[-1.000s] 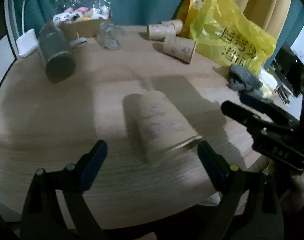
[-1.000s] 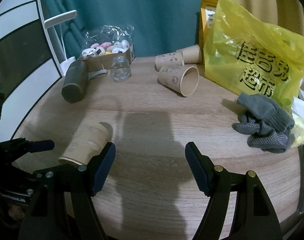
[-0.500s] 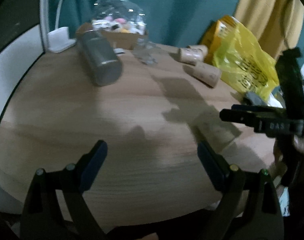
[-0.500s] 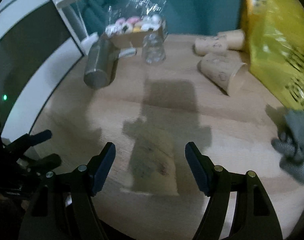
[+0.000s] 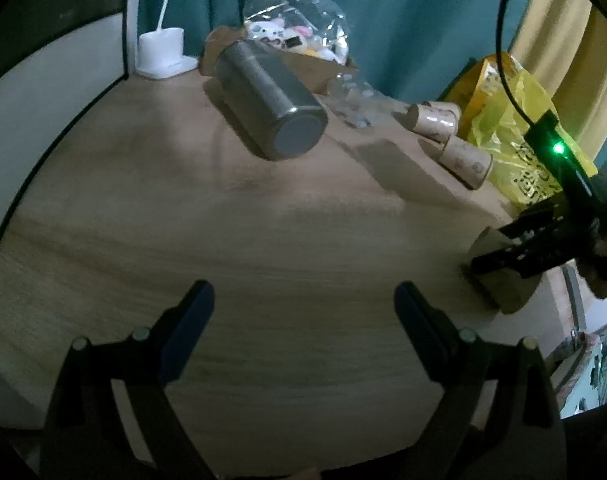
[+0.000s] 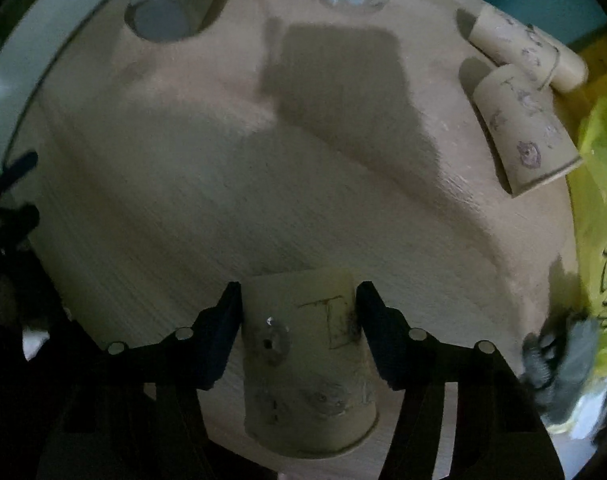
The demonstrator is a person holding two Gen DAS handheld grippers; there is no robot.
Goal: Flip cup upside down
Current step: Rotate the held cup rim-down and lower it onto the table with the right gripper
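Pinching the thin paper cup point(image 6: 303, 344) across its sides on the desk point(image 6: 231, 184), the right claw point(image 6: 297, 312) needs gentleness, while the left claw point(image 5: 303, 316) gapes empty.

Black hand-held gripper point(image 5: 303, 316), seemingly blue pads point(image 5: 187, 328)

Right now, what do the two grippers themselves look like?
Both match: the left gripper and right gripper are matte black frames with dark blue pads on the fingers and small silvery screws along the arms. From the left wrist view, the right one carries a lit green LED and a black cable.
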